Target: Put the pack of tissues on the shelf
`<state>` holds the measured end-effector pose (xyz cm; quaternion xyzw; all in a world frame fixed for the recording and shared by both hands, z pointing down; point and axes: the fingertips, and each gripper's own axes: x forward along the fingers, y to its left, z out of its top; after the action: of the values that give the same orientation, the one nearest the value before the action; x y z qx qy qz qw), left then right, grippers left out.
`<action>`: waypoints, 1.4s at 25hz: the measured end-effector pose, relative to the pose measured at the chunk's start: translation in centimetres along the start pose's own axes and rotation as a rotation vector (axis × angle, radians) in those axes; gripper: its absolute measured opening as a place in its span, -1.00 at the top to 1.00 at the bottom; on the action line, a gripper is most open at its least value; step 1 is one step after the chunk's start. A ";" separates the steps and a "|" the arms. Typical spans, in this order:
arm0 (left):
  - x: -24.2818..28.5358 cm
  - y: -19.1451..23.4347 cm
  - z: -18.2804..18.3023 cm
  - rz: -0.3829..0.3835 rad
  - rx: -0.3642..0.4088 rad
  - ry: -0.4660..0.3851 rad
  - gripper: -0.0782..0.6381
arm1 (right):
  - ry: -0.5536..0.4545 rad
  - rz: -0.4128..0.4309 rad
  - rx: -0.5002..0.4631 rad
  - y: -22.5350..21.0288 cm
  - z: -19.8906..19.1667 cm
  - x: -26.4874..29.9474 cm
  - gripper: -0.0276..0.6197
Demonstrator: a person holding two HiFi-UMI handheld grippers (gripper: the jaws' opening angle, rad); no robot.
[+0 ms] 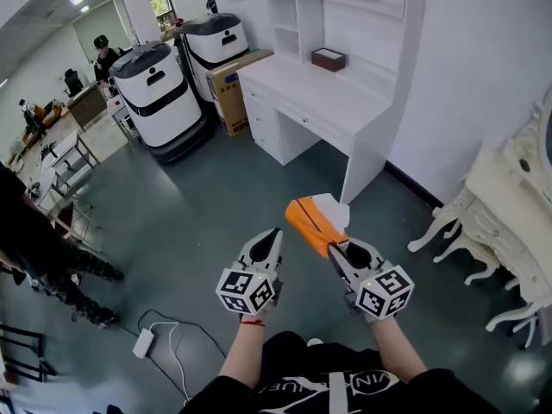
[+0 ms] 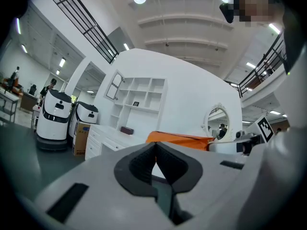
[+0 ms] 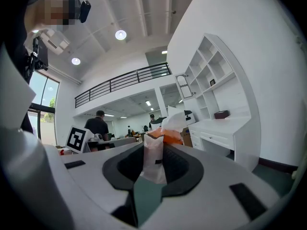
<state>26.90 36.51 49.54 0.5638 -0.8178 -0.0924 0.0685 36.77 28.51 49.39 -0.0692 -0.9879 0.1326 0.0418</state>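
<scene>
The pack of tissues (image 1: 315, 219) is orange and white. It hangs in the air over the grey floor, with my right gripper (image 1: 337, 250) shut on its near end. In the right gripper view the white wrapper (image 3: 154, 157) is pinched between the dark pads. My left gripper (image 1: 274, 235) is beside it on the left, shut, with nothing between its jaws; in the left gripper view (image 2: 155, 150) the pads meet and the orange pack (image 2: 184, 139) shows behind them. The white shelf unit with a desk (image 1: 343, 26) stands ahead across the floor, also seen as the shelf (image 2: 138, 98) and the shelf (image 3: 211, 73).
A brown box (image 1: 328, 59) sits on the desk top. Two white robots (image 1: 160, 95) and a cardboard box (image 1: 231, 89) stand left of the desk. A white ornate dresser (image 1: 504, 222) is at the right. A cable with an adapter (image 1: 144, 341) lies on the floor. People stand at the left.
</scene>
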 end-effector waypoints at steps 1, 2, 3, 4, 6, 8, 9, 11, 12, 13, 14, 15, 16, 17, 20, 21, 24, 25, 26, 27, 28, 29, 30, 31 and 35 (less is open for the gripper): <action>0.3 0.1 -0.2 0.003 -0.002 0.005 0.76 | 0.001 0.002 0.005 -0.2 -0.1 0.1 0.63; 0.5 0.3 -0.4 0.005 -0.005 0.009 0.76 | 0.001 0.005 0.010 -0.4 -0.1 0.2 0.63; 0.8 0.4 -0.5 0.008 -0.007 0.012 0.76 | 0.001 0.007 0.013 -0.6 -0.2 0.4 0.63; 1.2 0.6 -0.7 0.009 -0.008 0.013 0.76 | 0.001 0.009 0.016 -1.0 -0.3 0.6 0.63; 2.1 0.9 -0.9 0.010 -0.010 0.017 0.76 | 0.005 0.007 0.022 -1.9 -0.5 1.0 0.63; 3.1 1.4 -1.2 0.011 -0.013 0.021 0.76 | 0.009 0.003 0.026 -2.9 -0.5 1.6 0.63; 3.7 1.7 -1.2 0.012 -0.015 0.024 0.76 | 0.009 0.001 0.027 -3.3 -0.4 2.0 0.63; 4.9 2.6 -1.3 0.010 -0.019 0.029 0.76 | 0.003 -0.005 0.028 -4.3 -0.1 3.0 0.63; 5.7 3.0 -1.3 0.006 -0.019 0.030 0.76 | -0.001 -0.009 0.026 -4.9 0.2 3.6 0.63; 6.5 3.5 -1.2 0.002 -0.018 0.031 0.76 | -0.005 -0.011 0.025 -5.5 0.5 4.2 0.63; 7.3 3.9 -1.0 -0.002 -0.015 0.030 0.76 | -0.008 -0.010 0.023 -6.0 0.8 4.9 0.63; 8.1 4.4 -0.8 -0.005 -0.012 0.028 0.76 | -0.011 -0.007 0.021 -6.5 1.2 5.6 0.63; 9.0 5.0 -0.5 -0.008 -0.010 0.025 0.76 | -0.013 -0.006 0.019 -7.0 1.5 6.3 0.63; 9.8 5.5 -0.2 -0.013 -0.010 0.023 0.76 | -0.015 -0.009 0.018 -7.5 1.8 7.1 0.63; 12.5 7.2 0.6 -0.029 -0.013 0.023 0.76 | -0.019 -0.027 0.017 -9.4 2.9 9.4 0.63; 13.4 7.9 0.8 -0.033 -0.013 0.025 0.76 | -0.019 -0.030 0.016 -9.9 3.3 10.3 0.63; 15.9 10.0 1.9 -0.042 -0.011 0.027 0.76 | -0.023 -0.030 0.015 -11.2 4.4 12.9 0.63; 16.8 10.7 2.2 -0.047 -0.011 0.027 0.76 | -0.025 -0.033 0.017 -11.8 4.7 13.7 0.63; 17.7 11.3 2.5 -0.052 -0.011 0.028 0.76 | -0.026 -0.037 0.019 -12.4 5.0 14.6 0.63; 18.6 11.9 2.8 -0.058 -0.011 0.029 0.76 | -0.026 -0.042 0.022 -12.9 5.2 15.4 0.63; 19.4 12.4 3.0 -0.064 -0.010 0.030 0.76 | -0.025 -0.045 0.025 -13.4 5.4 16.2 0.63; 20.1 13.1 3.2 -0.069 -0.009 0.032 0.76 | -0.025 -0.048 0.027 -13.8 5.6 17.0 0.63; 20.8 13.8 3.3 -0.074 -0.008 0.035 0.76 | -0.026 -0.050 0.028 -14.2 5.8 17.9 0.63; 21.5 14.5 3.5 -0.079 -0.009 0.037 0.76 | -0.027 -0.051 0.029 -14.5 6.0 18.8 0.63; 24.3 17.2 3.8 -0.101 -0.010 0.048 0.76 | -0.027 -0.062 0.034 -16.3 6.5 22.3 0.63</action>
<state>1.81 20.00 49.96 0.6061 -0.7859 -0.0863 0.0864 12.10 14.61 48.92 -0.0358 -0.9876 0.1492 0.0337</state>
